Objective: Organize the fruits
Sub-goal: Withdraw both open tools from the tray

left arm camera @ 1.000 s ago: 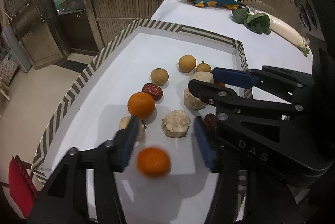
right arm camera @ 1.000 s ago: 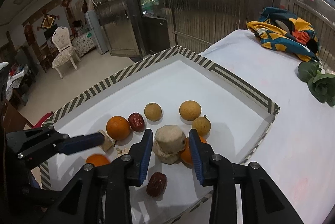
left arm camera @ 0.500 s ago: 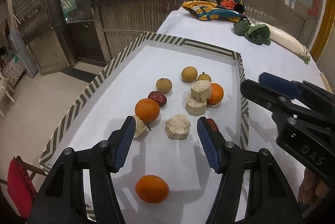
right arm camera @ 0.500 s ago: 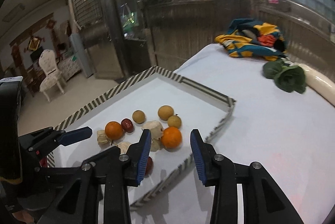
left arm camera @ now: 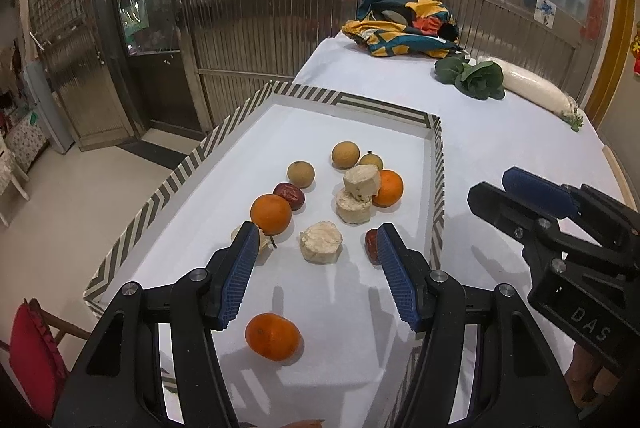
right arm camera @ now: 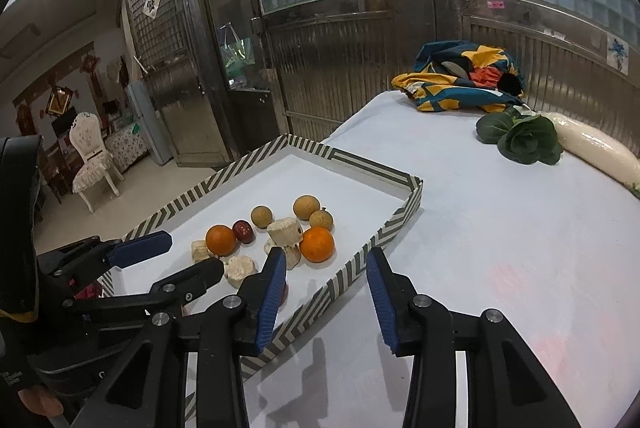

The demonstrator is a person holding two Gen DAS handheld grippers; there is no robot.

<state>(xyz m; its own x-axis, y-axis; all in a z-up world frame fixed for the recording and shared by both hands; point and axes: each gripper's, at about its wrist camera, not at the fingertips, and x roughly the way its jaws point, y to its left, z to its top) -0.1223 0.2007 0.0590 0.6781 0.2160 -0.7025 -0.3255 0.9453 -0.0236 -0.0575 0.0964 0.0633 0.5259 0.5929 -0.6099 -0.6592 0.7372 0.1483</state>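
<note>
**Both grippers spread and empty over bench and tray**

The left gripper (left arm camera: 314,268) hangs above the near end of the tray (left arm camera: 437,188), its blue-padded jaws spread wide with nothing between them. The right gripper (right arm camera: 326,298) is also spread and empty; it sits over the bare bench (right arm camera: 500,228) just outside the tray's right wall.

All the fruit lies inside the striped-walled tray, which occupies the bench's left side. One orange (left arm camera: 273,336) rests alone near the tray's near edge, well apart from the rest. A second orange (left arm camera: 271,214) sits farther in, touching a red date (left arm camera: 290,195) behind it. A third orange (left arm camera: 387,188) lies close to the right wall, touching two pale chunks (left arm camera: 358,194), one leaning on the other. Another pale chunk (left arm camera: 321,242) lies by itself between the left gripper's fingertips in the left view, lower down on the tray floor. A fourth chunk (left arm camera: 262,240) is half hidden behind the left finger. A second date (left arm camera: 372,242) lies near the right wall, partly hidden by the right finger. Three tan round fruits (left arm camera: 345,154) sit at the far side of the group.

At the bench's far end lie a colourful cloth (right arm camera: 460,78), a leafy green (right arm camera: 524,140) and a white radish (right arm camera: 600,152).
</note>
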